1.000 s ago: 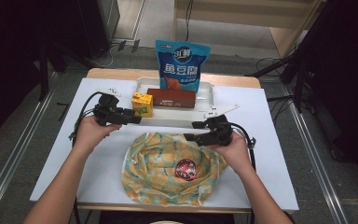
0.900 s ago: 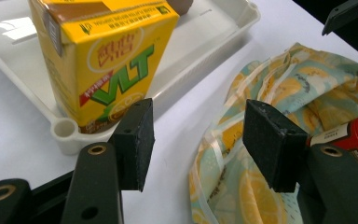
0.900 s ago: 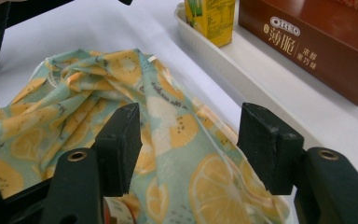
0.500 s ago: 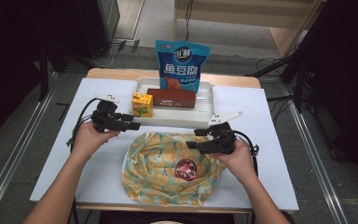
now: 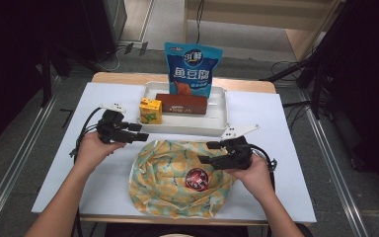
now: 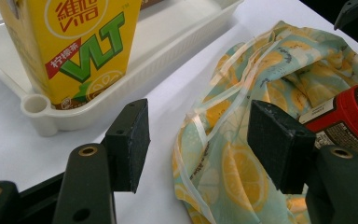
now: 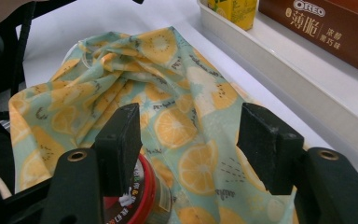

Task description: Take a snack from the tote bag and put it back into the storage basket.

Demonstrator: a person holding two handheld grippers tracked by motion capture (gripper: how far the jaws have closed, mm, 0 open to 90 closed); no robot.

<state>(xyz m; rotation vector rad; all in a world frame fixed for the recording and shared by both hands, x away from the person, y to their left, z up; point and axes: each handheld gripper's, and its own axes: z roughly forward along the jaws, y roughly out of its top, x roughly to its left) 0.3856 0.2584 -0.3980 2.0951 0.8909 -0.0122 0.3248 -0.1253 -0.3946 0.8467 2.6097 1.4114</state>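
A lemon-print cloth bag (image 5: 172, 190) lies on the white table, with a red-lidded jar (image 5: 196, 178) on it. My left gripper (image 5: 140, 135) is open at the bag's upper left edge, below a yellow drink carton (image 5: 150, 110). Its jaws have just been opening; in the left gripper view (image 6: 198, 135) they straddle the bag's edge (image 6: 233, 172) without pressing on it. My right gripper (image 5: 203, 152) is open over the bag's right side. In the right gripper view (image 7: 191, 140) the jar (image 7: 144, 198) sits by one jaw above the cloth (image 7: 177, 93).
A white tray (image 5: 217, 127) behind the bag holds the carton, a brown Oreo box (image 5: 181, 103) and an upright blue snack bag (image 5: 193, 69). Bare table (image 5: 286, 128) lies to the right and left. Cables trail from both grippers.
My left gripper has drawn back from the carton toward the bag's edge and its jaws stand wider. My right gripper has shifted down and left over the bag.
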